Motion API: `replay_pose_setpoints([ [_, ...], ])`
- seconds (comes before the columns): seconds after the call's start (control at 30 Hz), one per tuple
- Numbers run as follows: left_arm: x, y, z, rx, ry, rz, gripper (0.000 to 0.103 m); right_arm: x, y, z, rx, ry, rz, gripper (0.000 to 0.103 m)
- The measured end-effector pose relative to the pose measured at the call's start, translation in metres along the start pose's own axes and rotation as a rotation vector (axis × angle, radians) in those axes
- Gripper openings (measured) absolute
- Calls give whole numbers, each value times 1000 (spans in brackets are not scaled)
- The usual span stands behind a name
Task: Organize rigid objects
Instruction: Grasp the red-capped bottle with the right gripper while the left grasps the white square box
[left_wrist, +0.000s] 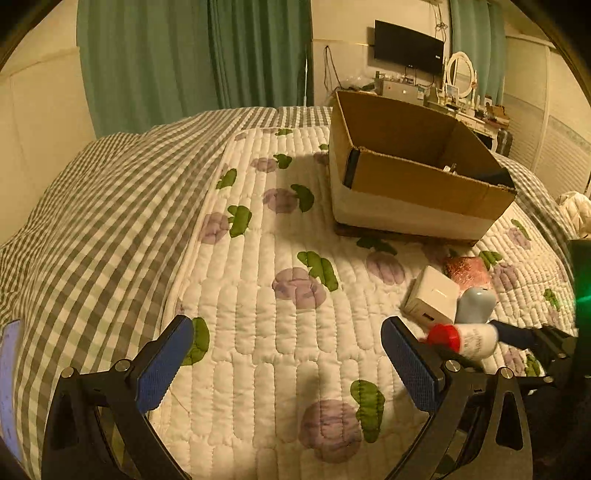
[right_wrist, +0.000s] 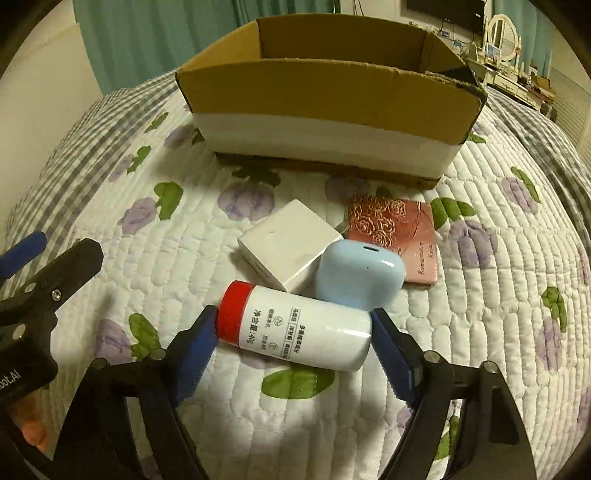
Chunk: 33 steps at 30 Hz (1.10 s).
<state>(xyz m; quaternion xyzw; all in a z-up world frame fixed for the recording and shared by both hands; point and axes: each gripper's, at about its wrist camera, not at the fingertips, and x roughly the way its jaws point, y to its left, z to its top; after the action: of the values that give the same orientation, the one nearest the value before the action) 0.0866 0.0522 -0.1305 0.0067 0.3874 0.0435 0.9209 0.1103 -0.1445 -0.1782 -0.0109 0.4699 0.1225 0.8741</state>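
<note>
Straddling the bottle (right_wrist: 295, 328) end to end on the near quilt (right_wrist: 480, 295), the right gripper (right_wrist: 293, 332) risks squirting it out; left gripper (left_wrist: 288, 365) hangs wide, empty

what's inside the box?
Left wrist view: the box shows a small metallic item near its front wall; the rest is hidden behind that wall. Right wrist view shows only walls.
</note>
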Motion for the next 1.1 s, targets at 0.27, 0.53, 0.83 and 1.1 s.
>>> replay_pose_setpoints([
  [0.27, 15, -41, -1, 62, 51, -43, 103, -44, -47, 18, 69, -113, -103, 80],
  [0.53, 37, -90, -6, 183, 86, -122, 103, -43, -85, 17, 152, -86, -155, 80],
  [0.83, 71, -113, 7, 276, 125, -131, 91, -35, -88, 20, 170, -81, -141, 80],
  [1.1, 82, -129, 20, 310, 122, -211, 70, -26, -92, 19, 181, -68, -168, 80],
])
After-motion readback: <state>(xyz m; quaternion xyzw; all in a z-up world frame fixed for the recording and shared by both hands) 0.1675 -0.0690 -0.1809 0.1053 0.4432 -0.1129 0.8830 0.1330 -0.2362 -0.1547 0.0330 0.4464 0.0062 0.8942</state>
